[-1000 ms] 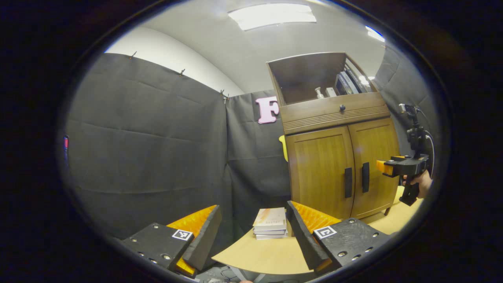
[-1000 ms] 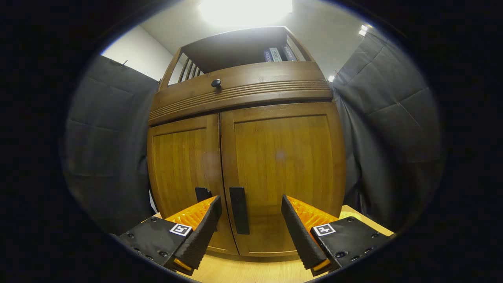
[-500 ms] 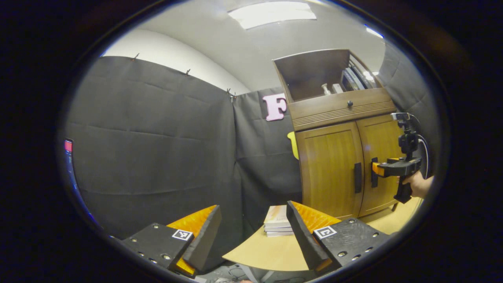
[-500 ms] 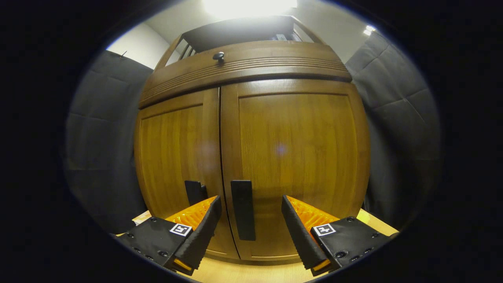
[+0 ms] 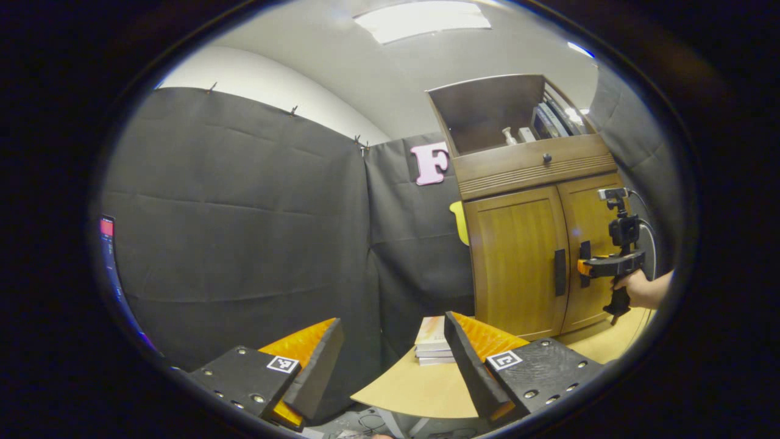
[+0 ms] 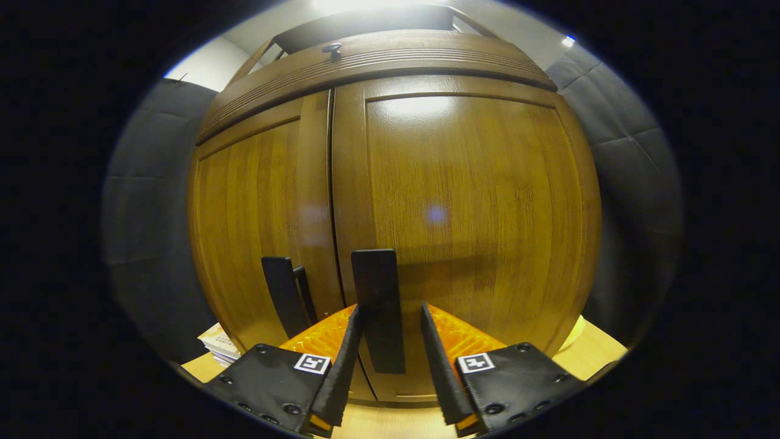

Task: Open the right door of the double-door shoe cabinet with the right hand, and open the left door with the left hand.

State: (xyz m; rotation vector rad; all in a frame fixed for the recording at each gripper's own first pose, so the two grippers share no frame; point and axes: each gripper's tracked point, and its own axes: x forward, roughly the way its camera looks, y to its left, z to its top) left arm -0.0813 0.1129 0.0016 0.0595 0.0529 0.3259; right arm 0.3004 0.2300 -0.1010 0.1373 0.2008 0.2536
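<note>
Right gripper view: the right door's handle [image 6: 378,308] is straddled, unpinched, by the parted right claw [image 6: 390,320]; books [image 5: 431,347] are stacked beside the spread left claw [image 5: 390,335].

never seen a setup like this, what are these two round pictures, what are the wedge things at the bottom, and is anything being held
Each round picture comes from a fisheye camera riding on a hand-held gripper that a person carries; no robot arm is involved. The wedges at the bottom are that gripper's own two fingers.

The right gripper view sits close to the wooden shoe cabinet. The right hand-held gripper has its fingers on either side of the right door handle, narrowed but with a gap showing, so the handle is not clamped yet. Both doors look closed.

The left gripper view looks from farther back. The left hand-held gripper is open and holds nothing. It shows the person's hand carrying the right one, and a stack of books on the light wooden table.
</note>
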